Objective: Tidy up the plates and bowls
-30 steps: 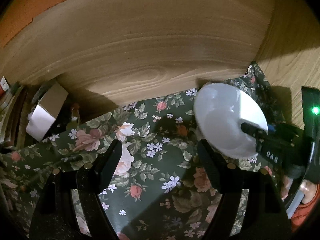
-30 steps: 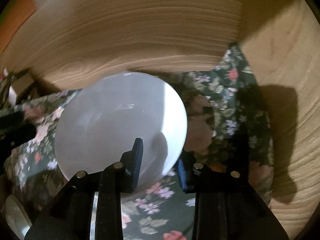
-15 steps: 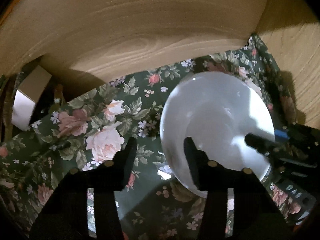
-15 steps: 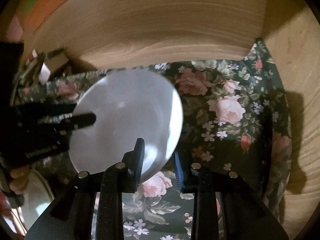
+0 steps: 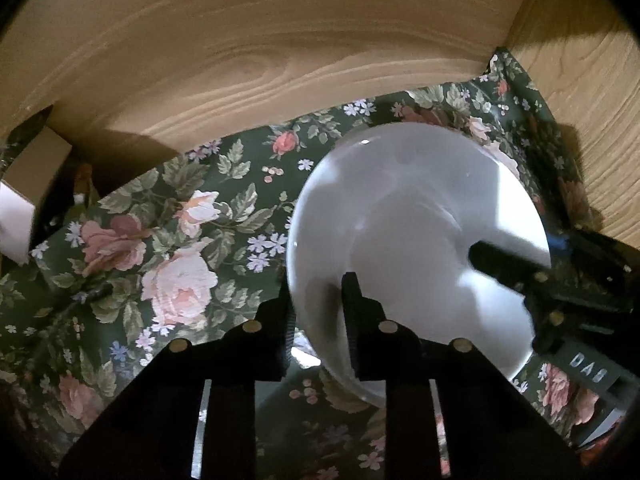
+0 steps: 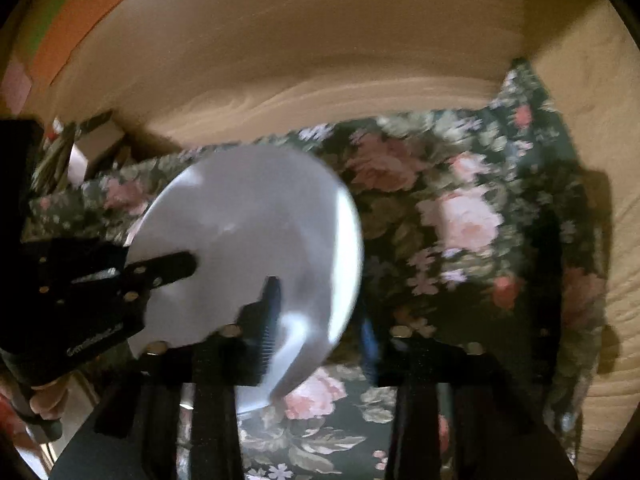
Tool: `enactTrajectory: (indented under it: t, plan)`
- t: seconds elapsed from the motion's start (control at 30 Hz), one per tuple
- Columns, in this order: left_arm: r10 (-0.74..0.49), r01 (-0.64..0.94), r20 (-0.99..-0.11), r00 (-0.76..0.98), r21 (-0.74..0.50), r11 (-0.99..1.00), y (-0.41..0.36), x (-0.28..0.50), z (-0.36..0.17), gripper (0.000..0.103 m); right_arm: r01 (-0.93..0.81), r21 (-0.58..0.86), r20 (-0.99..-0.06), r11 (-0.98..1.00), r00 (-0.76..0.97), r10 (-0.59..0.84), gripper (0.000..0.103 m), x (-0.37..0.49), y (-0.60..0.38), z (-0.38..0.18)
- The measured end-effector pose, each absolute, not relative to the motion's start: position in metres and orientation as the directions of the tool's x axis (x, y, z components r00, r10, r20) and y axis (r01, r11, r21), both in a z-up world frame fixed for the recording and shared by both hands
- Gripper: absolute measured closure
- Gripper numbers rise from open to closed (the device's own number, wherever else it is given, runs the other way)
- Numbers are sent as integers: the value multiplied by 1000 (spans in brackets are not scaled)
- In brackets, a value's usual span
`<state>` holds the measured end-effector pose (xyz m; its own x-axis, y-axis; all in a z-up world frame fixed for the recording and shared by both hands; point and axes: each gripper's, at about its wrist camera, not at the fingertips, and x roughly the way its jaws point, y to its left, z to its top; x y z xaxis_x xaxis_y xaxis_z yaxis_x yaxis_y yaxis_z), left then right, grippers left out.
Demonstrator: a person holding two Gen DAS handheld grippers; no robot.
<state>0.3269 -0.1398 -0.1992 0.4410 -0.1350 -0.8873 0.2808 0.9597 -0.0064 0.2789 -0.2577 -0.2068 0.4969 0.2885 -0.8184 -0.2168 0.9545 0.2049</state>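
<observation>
The left gripper (image 5: 316, 300), wide a second ago, is closing on the white bowl's (image 5: 416, 248) near rim. The right gripper (image 6: 316, 316) is closing too, gripping the opposite rim. Both are now sharing the bowl, suggesting a handover or joint placement.

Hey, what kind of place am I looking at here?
Probably a home cupboard or shelf nook: wood-grain walls close in a corner, a floral cloth lines the bottom, and a white bowl is being handled there.

One round white plate (image 5: 416, 216), glossy and shallow. One dark green cloth (image 5: 168, 240) printed with pink roses. Two black two-finger grippers, left gripper (image 5: 318, 308) and right gripper (image 6: 316, 320). One pale cardboard box (image 5: 24, 184) at the far left.
</observation>
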Motion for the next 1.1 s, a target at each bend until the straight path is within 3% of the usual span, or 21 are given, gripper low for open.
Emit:
enactTrajectory:
  t: [0.37, 1.1]
  plan:
    - [-129, 285, -871, 474, 14, 958, -140, 320, -193, 84, -200, 187, -799, 962, 538, 267, 81, 267, -263, -196]
    - [-168, 244, -754, 635, -11, 970, -106, 244, -114, 84, -262, 171, -649, 950, 695, 309, 81, 193, -250, -114]
